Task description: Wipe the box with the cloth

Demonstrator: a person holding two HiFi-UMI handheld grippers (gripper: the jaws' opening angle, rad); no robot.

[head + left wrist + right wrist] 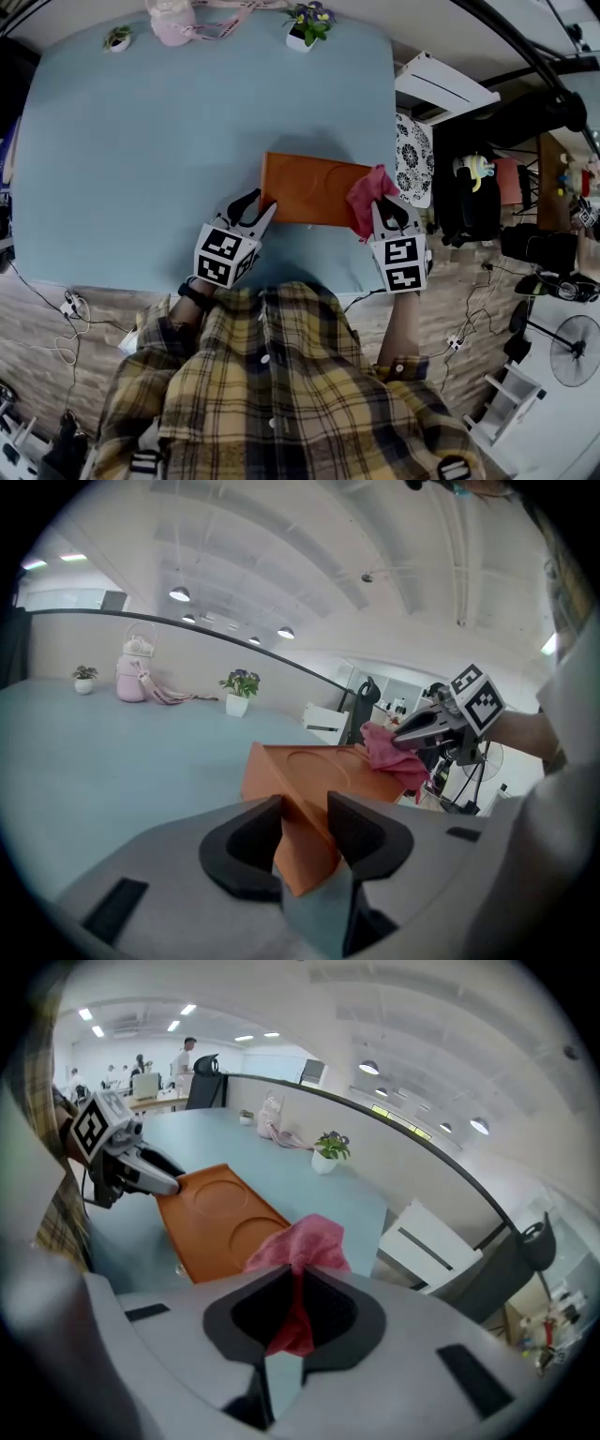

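Orange, flat and rectangular, the box (pixel 314 190) has two shallow round hollows in its top. It lies on the pale blue table (pixel 141 169), toward 4 o'clock from the table's middle. The left tool (pixel 257 209) clamps the box's 8 o'clock corner. The right tool (pixel 389 212) pinches a crumpled pink cloth (pixel 370 195) over the box's 3 o'clock end.
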